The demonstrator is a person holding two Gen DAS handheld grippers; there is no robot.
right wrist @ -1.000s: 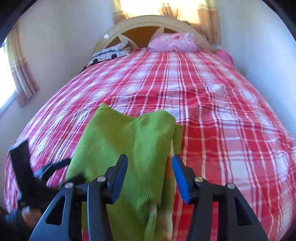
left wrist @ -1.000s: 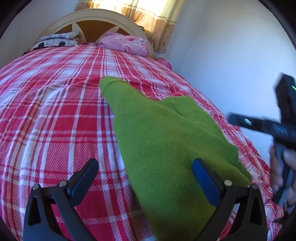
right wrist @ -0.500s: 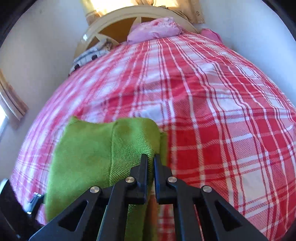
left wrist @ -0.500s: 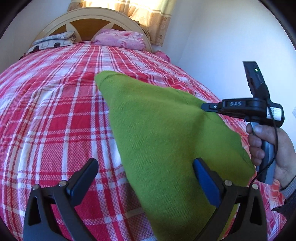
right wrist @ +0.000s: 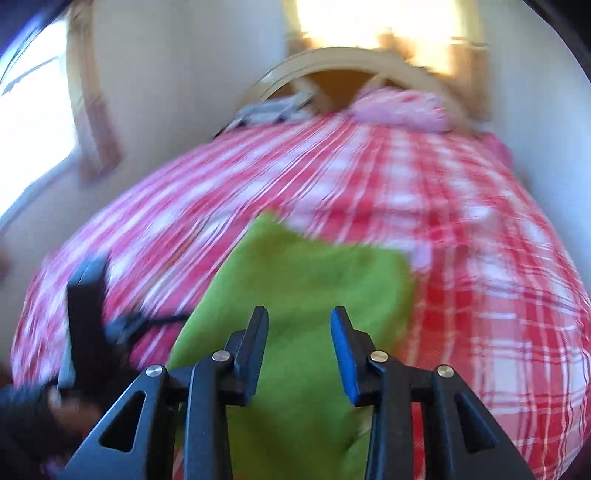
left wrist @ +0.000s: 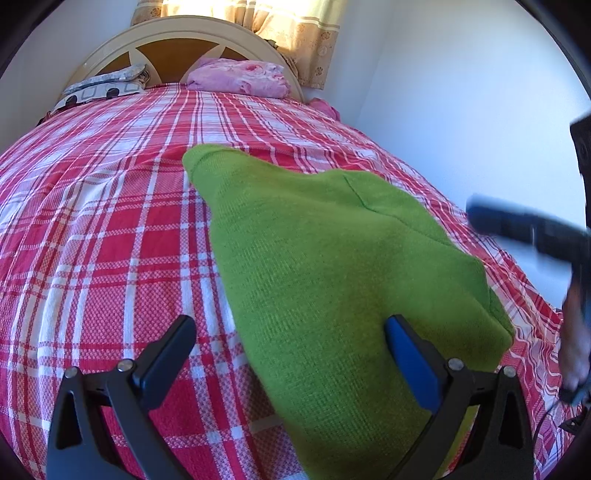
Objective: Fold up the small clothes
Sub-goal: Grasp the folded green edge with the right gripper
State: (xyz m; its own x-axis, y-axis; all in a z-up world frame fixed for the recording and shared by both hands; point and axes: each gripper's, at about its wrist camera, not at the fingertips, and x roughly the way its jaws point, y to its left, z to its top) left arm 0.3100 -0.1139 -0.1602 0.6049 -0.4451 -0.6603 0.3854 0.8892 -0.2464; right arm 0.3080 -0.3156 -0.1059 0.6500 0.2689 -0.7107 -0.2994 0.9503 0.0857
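The left tongs (left wrist: 290, 356) are standing wide apart, gripping nothing; one black finger is hanging over the bare bedspread while the blue-padded finger (left wrist: 410, 360) is hovering over the green knitted garment (left wrist: 332, 277), with no pad pressing on the knit. The right tongs (right wrist: 299, 345) are parted to a moderate gap, their jaws having just been opening, and nothing is being pinched between them: the green cloth is lying below and behind the gap, free of both pads. The right wrist view is smeared with motion blur.

The green knitted garment is lying folded on the red-and-white checked bedspread (left wrist: 92, 240), toward the foot of the bed and nearer the bed's right-hand edge by the white wall (left wrist: 461, 110). One narrow end is reaching toward the middle of the bed, and a seam is running across its upper layer.

In the left wrist view the other gripper is showing blurred at the right edge, gripped by the person's hand (left wrist: 576, 354). At the head of the bed a pink pillow (left wrist: 240, 77) and a grey patterned pillow (left wrist: 103, 86) are resting against the curved cream headboard (left wrist: 177, 27), with a yellowish curtain (left wrist: 295, 33) hanging behind.
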